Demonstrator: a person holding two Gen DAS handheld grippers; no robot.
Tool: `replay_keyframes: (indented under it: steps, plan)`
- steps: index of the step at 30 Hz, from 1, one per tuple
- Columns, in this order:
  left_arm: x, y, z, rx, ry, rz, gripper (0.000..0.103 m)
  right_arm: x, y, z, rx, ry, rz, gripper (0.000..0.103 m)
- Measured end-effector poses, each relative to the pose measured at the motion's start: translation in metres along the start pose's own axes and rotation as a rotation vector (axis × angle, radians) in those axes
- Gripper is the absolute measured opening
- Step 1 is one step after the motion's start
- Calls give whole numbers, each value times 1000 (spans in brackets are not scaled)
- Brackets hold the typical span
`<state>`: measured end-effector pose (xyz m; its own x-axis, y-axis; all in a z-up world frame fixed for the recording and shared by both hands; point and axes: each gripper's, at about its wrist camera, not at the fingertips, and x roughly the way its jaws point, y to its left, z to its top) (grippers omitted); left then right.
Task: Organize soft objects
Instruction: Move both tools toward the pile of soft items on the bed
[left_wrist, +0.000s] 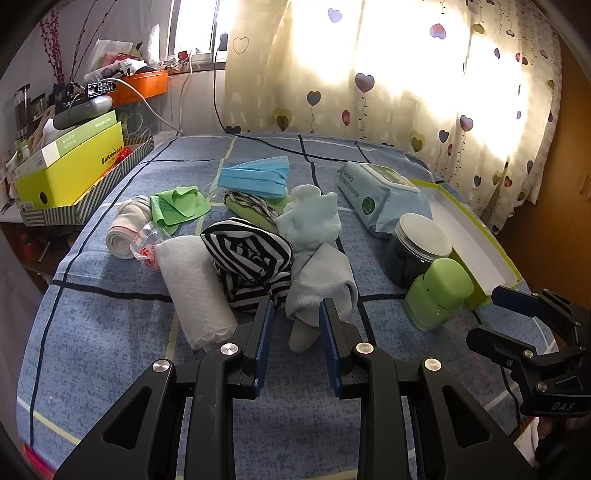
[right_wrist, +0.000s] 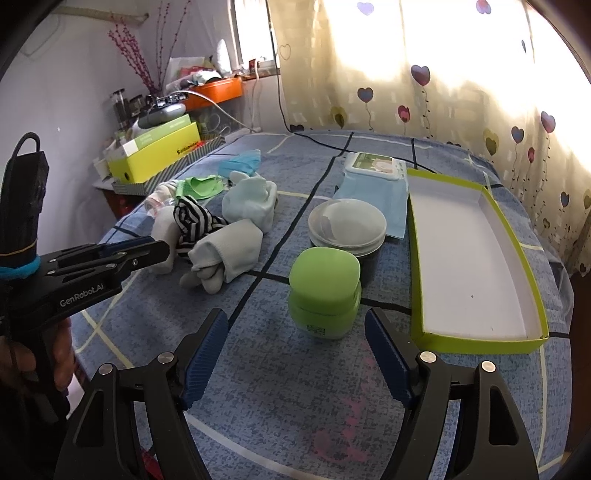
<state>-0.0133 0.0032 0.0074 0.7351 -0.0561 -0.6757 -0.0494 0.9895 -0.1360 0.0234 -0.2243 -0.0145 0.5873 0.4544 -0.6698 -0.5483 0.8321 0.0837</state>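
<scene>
Soft things lie in a heap on the blue checked bed. A grey rolled sock (left_wrist: 319, 291) (right_wrist: 225, 254) lies nearest, with a striped black-and-white cloth (left_wrist: 251, 258) (right_wrist: 194, 219), a white rolled towel (left_wrist: 195, 291), pale blue socks (left_wrist: 314, 218) (right_wrist: 251, 203), a green cloth (left_wrist: 181, 206) and blue face masks (left_wrist: 255, 175) around it. My left gripper (left_wrist: 296, 314) is open, its fingers either side of the grey sock's near end, not touching. My right gripper (right_wrist: 295, 350) is open and empty, just in front of a green jar (right_wrist: 325, 291).
An empty lime-edged box lid (right_wrist: 476, 258) (left_wrist: 480, 236) lies at the right. A dark jar with a clear lid (right_wrist: 347, 225) and a wipes pack (right_wrist: 373, 173) stand behind the green jar (left_wrist: 439, 291). A cluttered side table with a yellow box (left_wrist: 70, 173) stands left.
</scene>
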Motion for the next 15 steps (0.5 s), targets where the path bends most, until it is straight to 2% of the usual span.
replay_keyframes:
  steps: [15]
  plan:
    - [-3,10,3,-20,-14,25,27,4,10,5,-27,5,8,77]
